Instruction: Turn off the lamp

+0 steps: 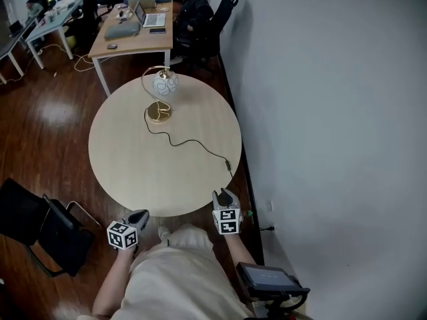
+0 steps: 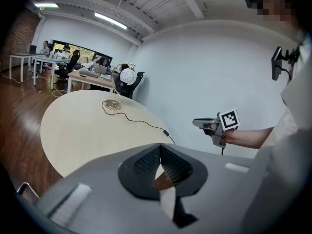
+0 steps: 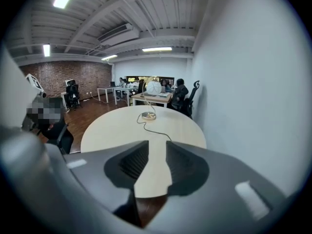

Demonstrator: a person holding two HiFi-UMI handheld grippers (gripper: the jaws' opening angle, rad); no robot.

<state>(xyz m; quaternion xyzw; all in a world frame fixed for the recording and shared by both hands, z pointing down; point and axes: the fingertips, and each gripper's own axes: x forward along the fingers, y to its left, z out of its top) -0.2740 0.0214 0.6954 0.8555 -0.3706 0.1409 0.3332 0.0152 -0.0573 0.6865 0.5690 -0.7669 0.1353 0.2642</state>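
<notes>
The lamp stands at the far side of the round table: a white globe shade on a gold arc over a gold base. From the base a black cord runs to an inline switch near the table's right edge. My right gripper hovers at the near right rim, just short of that switch, its jaws open with only tabletop between them. My left gripper hangs off the near edge, tips together and holding nothing. The lamp is far ahead of it.
A white wall runs close along the table's right side. A black chair stands at the near left. Desks with laptops and seated people lie beyond the table. A black device on a stand is at my right hip.
</notes>
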